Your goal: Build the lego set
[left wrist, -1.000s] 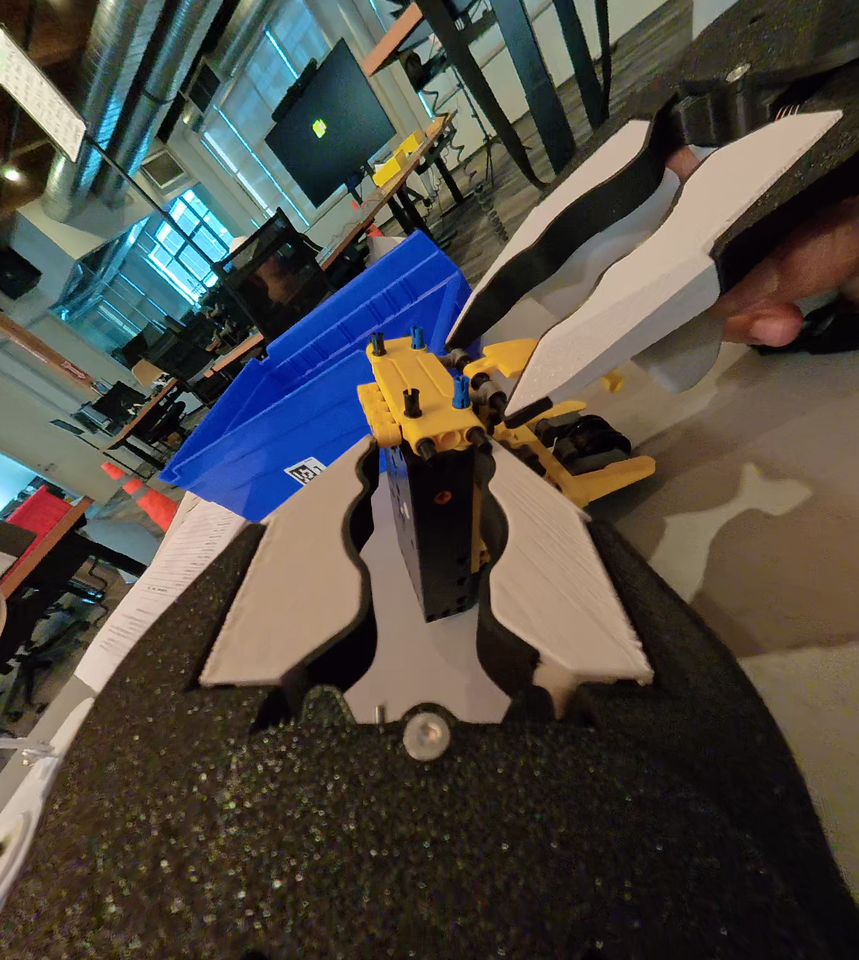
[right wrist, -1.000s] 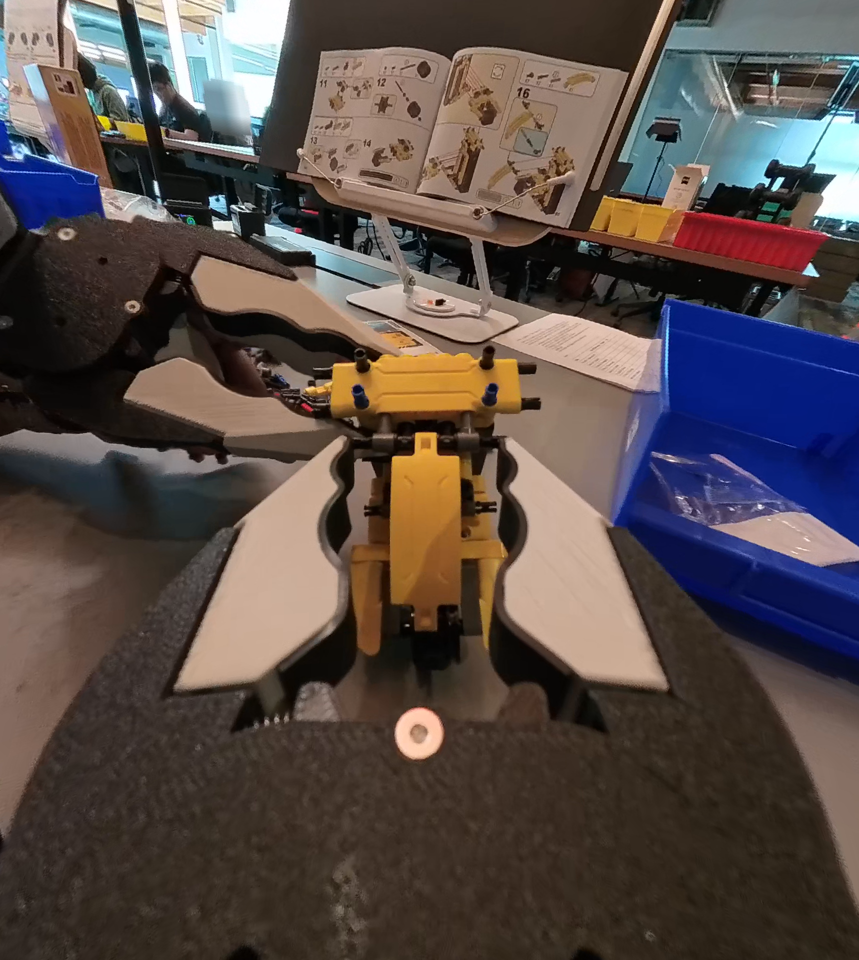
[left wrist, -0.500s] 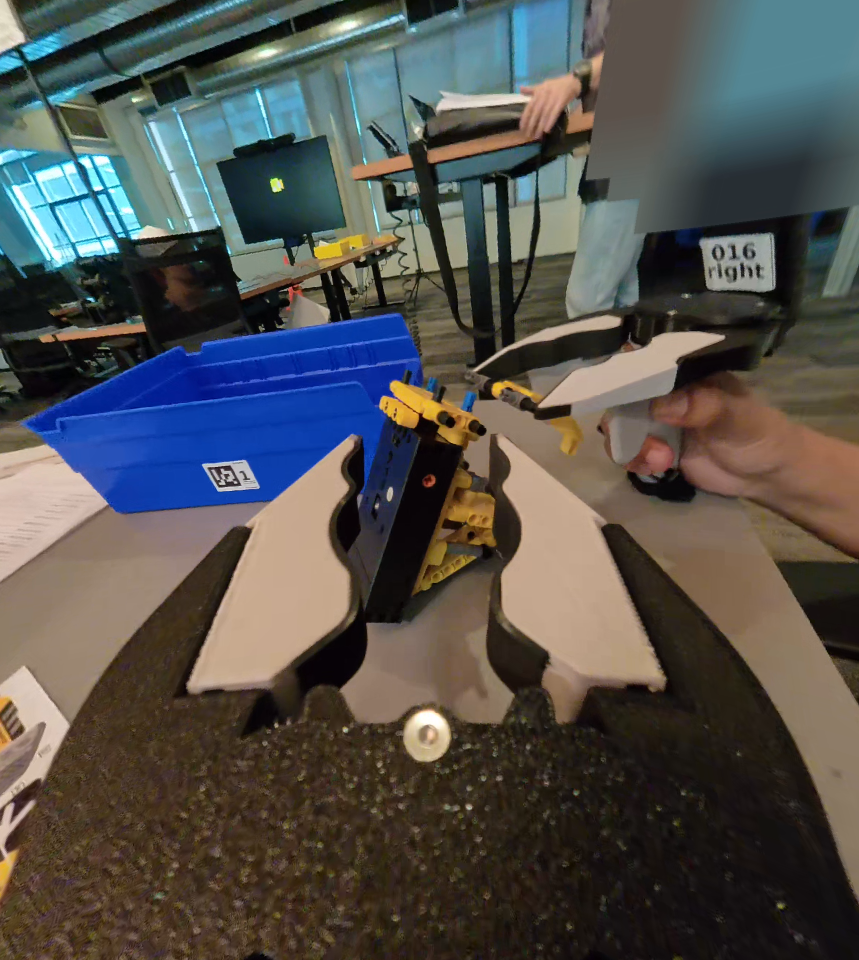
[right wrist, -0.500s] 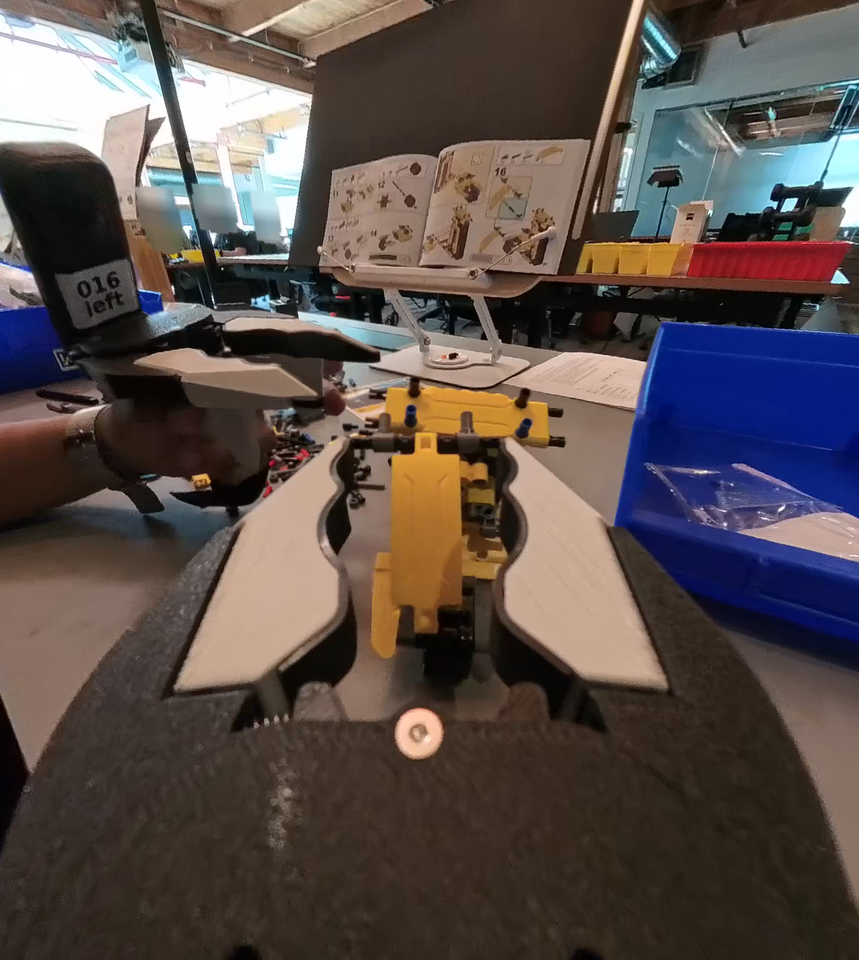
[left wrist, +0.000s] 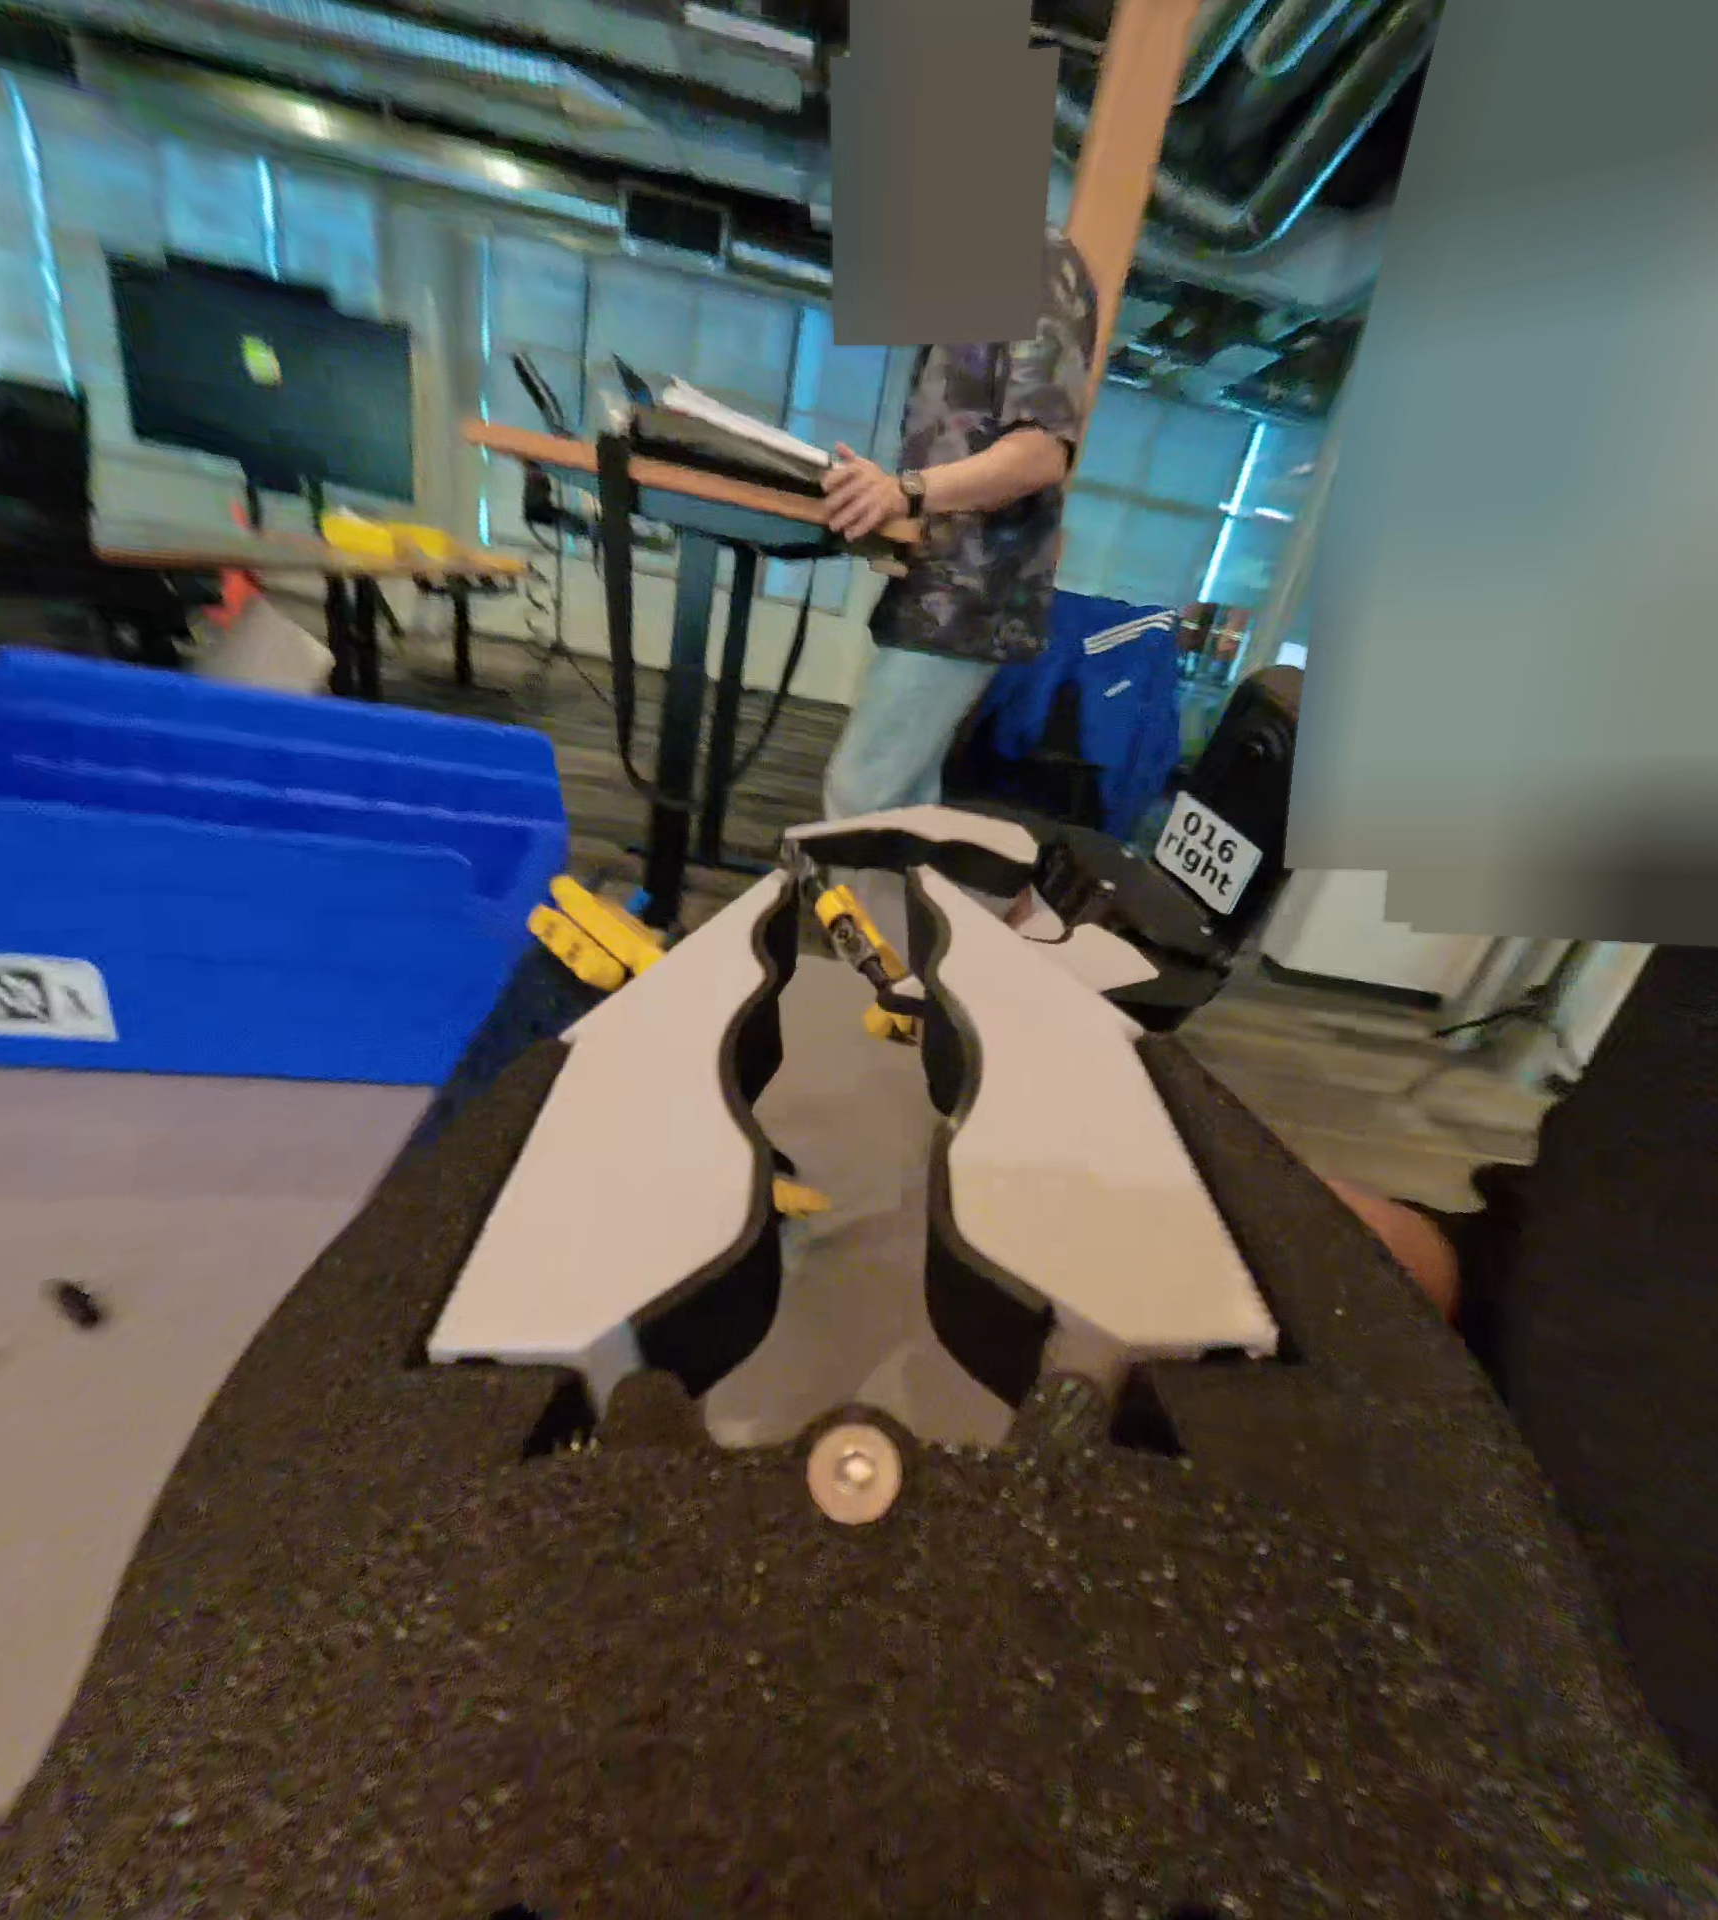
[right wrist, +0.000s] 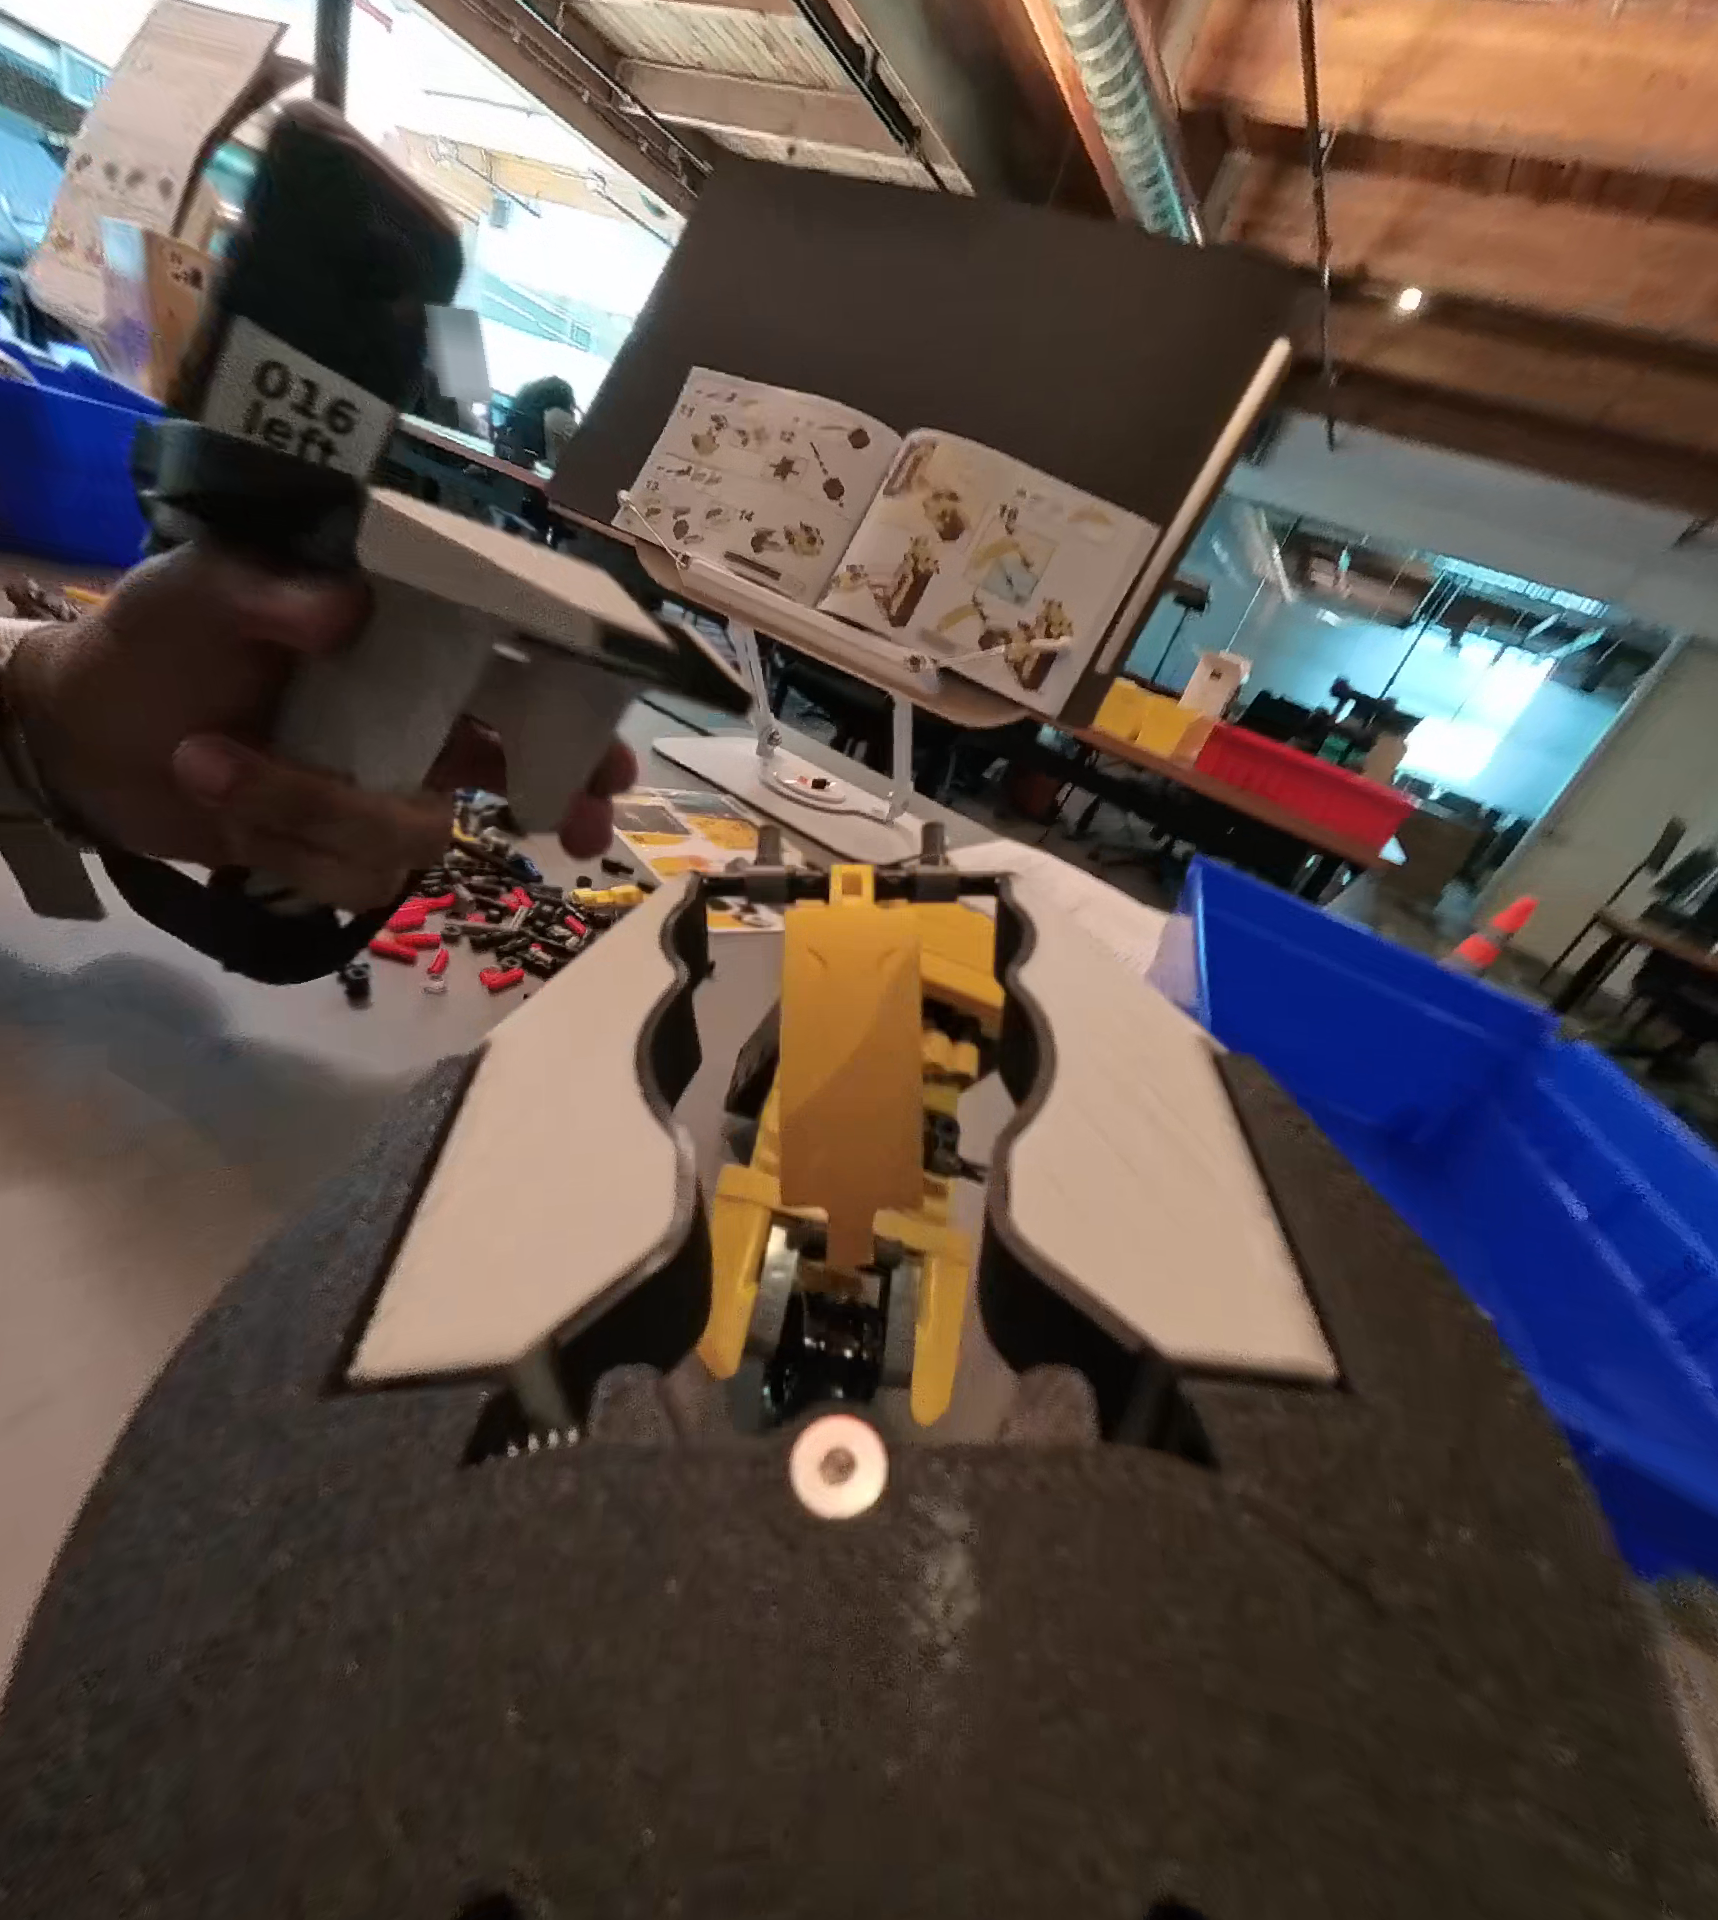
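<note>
My right gripper (right wrist: 850, 883) is shut on a yellow and black brick model (right wrist: 850, 1049), which stands lengthwise between its fingers above the grey table (right wrist: 55, 1195). My left gripper (left wrist: 847, 883) has its jaws a little apart with nothing between them. In the right wrist view the left gripper (right wrist: 673, 655) is held in a hand up and to the left of the model, apart from it. In the left wrist view the right gripper (left wrist: 803, 862) sits just beyond my fingertips with the yellow model (left wrist: 850, 930) in it.
A blue bin (right wrist: 1561, 1143) stands right of the model and shows at the left in the left wrist view (left wrist: 211, 883). An open instruction booklet (right wrist: 896, 540) rests on a stand behind. Loose small pieces (right wrist: 491, 925) lie on the table. A person (left wrist: 980, 520) stands at a desk beyond. Left tips to right tips: about 5 cm.
My left gripper has let go of the model and drawn back up and to the left. My right gripper still holds the model and has tilted.
</note>
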A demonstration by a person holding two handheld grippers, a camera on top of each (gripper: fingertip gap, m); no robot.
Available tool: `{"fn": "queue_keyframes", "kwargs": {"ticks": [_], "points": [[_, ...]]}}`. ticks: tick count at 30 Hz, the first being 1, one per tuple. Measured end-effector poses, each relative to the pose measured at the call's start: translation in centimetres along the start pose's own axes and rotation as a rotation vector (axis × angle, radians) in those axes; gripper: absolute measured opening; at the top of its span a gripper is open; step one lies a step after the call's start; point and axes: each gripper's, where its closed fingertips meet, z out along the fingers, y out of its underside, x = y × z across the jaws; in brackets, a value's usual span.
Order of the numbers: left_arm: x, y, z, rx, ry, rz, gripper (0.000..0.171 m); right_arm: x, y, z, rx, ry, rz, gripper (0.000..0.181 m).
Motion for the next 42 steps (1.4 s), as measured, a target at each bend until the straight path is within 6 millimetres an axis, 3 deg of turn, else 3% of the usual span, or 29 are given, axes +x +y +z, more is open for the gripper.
{"fn": "queue_keyframes", "kwargs": {"ticks": [9,11,15,22,25,28,32,36,39,42], "points": [[2.6,2.2,1.6,-0.116,0.087,-0.087,0.021,-2.7,-2.7,0.4,0.012,-0.011,-0.223,0.055],[2.6,2.4,1.7,-0.115,0.087,-0.123,0.013,-3.3,-2.9,0.5,0.016,-0.025,-0.245,0.055],[3.1,2.0,1.6,-0.09,0.169,-0.252,0.01,-3.6,-3.6,0.3,0.062,-0.036,-0.254,0.056],[4.0,0.4,1.2,-0.005,0.326,-0.478,0.005,-3.8,-6.3,-1.4,0.295,-0.065,-0.165,0.056],[4.0,0.1,1.0,0.005,0.365,-0.557,0.005,-4.2,-5.7,-1.2,0.258,-0.064,-0.241,0.058],[4.0,0.2,0.9,-0.005,0.396,-0.62,0.005,-4.1,-4.6,-0.5,0.184,-0.033,-0.294,0.076],[4.5,0.9,1.2,-0.055,0.406,-0.639,0.005,-4.2,-4.5,-0.4,0.179,-0.036,-0.282,0.077],[5.1,1.2,1.3,-0.073,0.443,-0.679,0.005,-4.3,-4.8,-0.5,0.197,-0.012,-0.321,0.074],[5.4,1.2,1.3,-0.079,0.47,-0.712,0.005,-4.6,-5.1,-0.7,0.212,-0.014,-0.351,0.057],[5.7,1.2,1.4,-0.082,0.486,-0.721,0.005,-4.7,-5.4,-1.0,0.231,0.001,-0.394,0.056]]}}
